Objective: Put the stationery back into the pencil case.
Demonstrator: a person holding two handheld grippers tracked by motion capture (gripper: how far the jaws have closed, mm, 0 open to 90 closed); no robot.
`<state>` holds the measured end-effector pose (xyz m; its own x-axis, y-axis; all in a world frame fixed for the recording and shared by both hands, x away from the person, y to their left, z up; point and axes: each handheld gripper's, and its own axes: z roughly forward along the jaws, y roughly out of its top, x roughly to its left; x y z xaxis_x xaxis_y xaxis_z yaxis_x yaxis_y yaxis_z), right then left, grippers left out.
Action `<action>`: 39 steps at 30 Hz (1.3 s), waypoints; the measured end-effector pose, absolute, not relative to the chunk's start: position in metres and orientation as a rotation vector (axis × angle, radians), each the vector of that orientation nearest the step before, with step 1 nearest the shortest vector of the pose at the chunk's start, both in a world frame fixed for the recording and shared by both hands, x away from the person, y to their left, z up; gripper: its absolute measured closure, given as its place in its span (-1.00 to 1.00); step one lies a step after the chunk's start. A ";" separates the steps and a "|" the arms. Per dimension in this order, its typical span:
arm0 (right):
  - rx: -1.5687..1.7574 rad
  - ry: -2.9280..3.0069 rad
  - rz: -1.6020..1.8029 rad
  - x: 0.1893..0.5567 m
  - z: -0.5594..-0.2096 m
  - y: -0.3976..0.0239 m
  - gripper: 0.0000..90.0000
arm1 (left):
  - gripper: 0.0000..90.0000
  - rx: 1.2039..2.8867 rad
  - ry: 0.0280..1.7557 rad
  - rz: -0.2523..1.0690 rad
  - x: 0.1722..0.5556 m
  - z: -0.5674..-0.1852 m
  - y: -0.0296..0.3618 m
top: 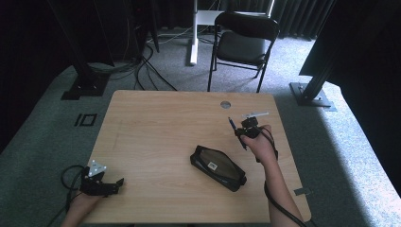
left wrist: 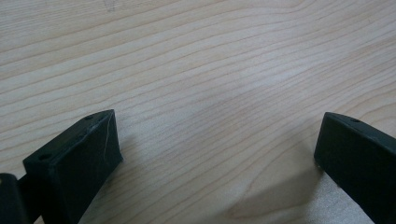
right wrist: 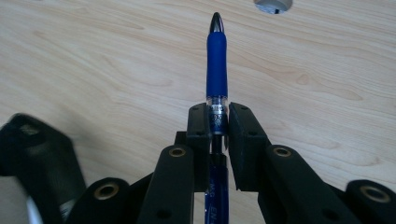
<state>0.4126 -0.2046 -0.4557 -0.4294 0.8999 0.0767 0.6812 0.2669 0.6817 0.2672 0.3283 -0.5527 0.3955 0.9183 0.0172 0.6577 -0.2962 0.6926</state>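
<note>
Right tongs (right wrist: 217,122): clamped on the pen (right wrist: 216,70), tip poking out ahead of them.
Left tongs (left wrist: 217,154): apart, idle over the table (left wrist: 196,60).
Pouch (top: 218,167): down-left of right tongs, looks zipped.
Risk: thin pen could swivel or slip if bumped.

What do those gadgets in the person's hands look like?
Each hand-held gripper is black: the left one carries a grey three-cornered plate on top, and a black cable loops away from it. The right one has blocky black jaws on arms with brass-ringed pivot holes. The forearms are bare, without sleeves.
</note>
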 end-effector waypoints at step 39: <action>1.082 2.461 1.105 0.334 -0.414 -0.169 0.77 | -0.99 2.052 1.341 0.563 0.267 -0.553 0.328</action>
<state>0.3336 -0.1688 -0.4143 -0.6992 0.7102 0.0820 0.5331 0.4415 0.7217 0.2674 0.3283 -0.5528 0.3951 0.9185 0.0178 0.6562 -0.2957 0.6943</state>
